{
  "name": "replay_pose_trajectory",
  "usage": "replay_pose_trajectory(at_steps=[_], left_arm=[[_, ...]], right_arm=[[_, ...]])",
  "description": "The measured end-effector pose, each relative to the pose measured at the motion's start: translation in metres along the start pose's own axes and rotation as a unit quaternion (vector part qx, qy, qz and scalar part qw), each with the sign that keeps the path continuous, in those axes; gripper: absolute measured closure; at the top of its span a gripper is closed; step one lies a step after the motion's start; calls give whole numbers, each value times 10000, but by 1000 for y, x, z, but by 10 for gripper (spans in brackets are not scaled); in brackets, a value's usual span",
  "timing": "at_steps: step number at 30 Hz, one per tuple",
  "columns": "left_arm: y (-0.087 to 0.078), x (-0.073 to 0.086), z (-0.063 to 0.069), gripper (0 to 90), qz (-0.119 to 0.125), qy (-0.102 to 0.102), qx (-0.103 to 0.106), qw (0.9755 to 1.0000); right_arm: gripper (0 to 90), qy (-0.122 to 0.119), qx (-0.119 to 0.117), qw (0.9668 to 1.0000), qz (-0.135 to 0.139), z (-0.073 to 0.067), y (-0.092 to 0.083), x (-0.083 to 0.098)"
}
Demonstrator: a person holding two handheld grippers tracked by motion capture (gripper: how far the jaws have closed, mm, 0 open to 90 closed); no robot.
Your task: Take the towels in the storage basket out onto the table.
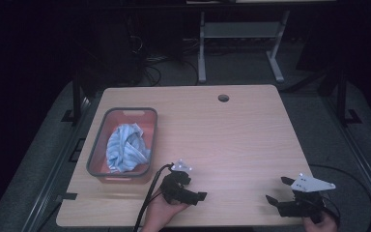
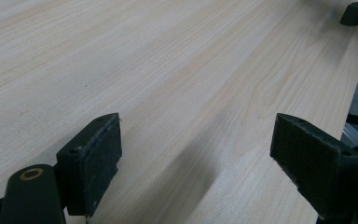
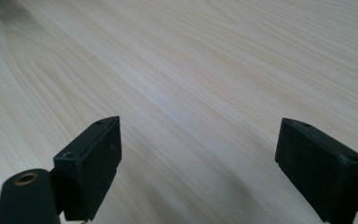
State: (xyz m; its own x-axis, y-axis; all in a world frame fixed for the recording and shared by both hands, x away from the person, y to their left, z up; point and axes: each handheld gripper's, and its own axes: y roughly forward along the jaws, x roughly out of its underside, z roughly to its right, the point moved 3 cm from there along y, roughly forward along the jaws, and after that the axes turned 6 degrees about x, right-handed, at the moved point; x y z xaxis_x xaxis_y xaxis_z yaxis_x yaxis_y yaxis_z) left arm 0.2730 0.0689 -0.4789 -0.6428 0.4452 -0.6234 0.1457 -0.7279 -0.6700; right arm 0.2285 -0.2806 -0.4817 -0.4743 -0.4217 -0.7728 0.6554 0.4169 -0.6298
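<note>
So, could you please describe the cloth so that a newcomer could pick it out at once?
Start from the light wooden table and look to its left side, where a grey-rimmed bin with a reddish inside stands. The cloth lies crumpled in it: light blue, and the only soft thing on the table.

Overall light: dim in the high view, with the room behind the table nearly black.
Brightest area: the pale tabletop itself, evenly lit from above.
Gripper views: brighter, with washed-out wood grain towards the top.
Shadows: soft grey patches on the wood between the jaws in both gripper views.
Focus: the far wood softens; jaw pads fairly sharp.
Glare: none strong.
Grain: slight noise in the dark areas.
</note>
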Motion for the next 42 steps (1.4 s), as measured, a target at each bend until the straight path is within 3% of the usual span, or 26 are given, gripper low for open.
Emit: replay_pose_trajectory(at_steps=[8, 30, 38, 42], left_arm=[[1, -2, -5, 158, 4, -68, -12, 10000], [-8, -11, -1, 159, 107, 47, -44, 9999], [-16, -24, 2, 159, 179, 88, -35, 9998], [-26, -39, 2, 177, 173, 210, -51, 9996]], right_arm=[[139, 33, -6, 10000, 9, 1, 0, 1], [139, -22, -6, 10000, -10, -5, -1, -2], [139, -39, 12, 10000, 14, -7, -3, -4], [139, -35, 36, 10000, 21, -6, -2, -3]])
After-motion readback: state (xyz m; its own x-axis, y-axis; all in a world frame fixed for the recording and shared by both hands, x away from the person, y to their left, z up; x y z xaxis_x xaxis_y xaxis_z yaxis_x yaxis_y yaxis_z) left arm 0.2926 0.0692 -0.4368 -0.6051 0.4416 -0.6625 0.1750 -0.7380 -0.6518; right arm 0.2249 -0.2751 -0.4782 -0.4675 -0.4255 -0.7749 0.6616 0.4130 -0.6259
